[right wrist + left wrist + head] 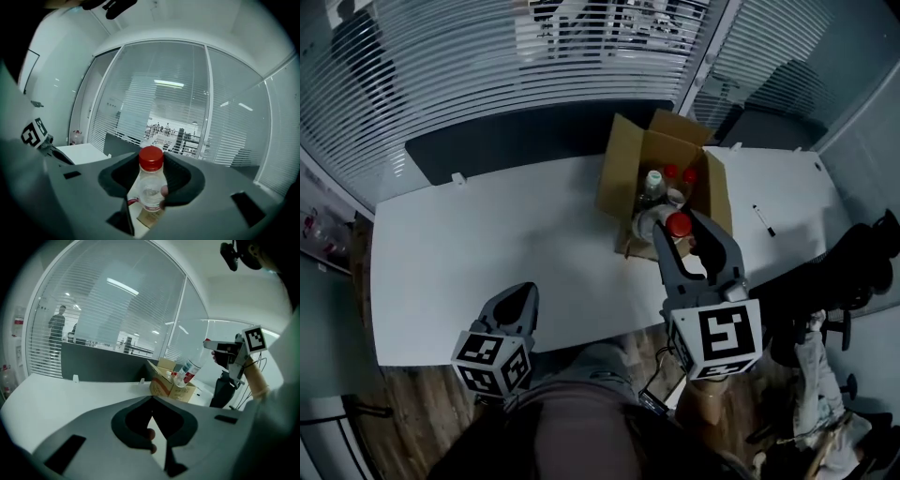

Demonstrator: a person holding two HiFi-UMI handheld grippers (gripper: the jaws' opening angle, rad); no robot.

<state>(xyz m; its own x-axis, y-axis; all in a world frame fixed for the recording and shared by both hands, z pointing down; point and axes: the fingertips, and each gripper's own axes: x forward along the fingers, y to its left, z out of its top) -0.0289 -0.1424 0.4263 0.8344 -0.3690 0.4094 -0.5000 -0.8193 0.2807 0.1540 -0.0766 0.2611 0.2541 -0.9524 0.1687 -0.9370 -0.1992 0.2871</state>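
Observation:
My right gripper (680, 229) is shut on a clear plastic bottle with a red cap (678, 225), held in the air above the near edge of an open cardboard box (621, 161). In the right gripper view the bottle (151, 190) stands upright between the jaws, cap on top. The left gripper view shows the same bottle (189, 369) tilted over the box (163, 386). My left gripper (523, 296) hovers at the white table's (478, 262) front edge, jaws closed together on nothing.
Several more red-capped bottles (654, 181) stand inside the box. A black marker pen (763, 219) lies on the table's right end. A dark partition (516, 141) and blinded glass walls run behind the table; a black chair (862, 253) is at the right.

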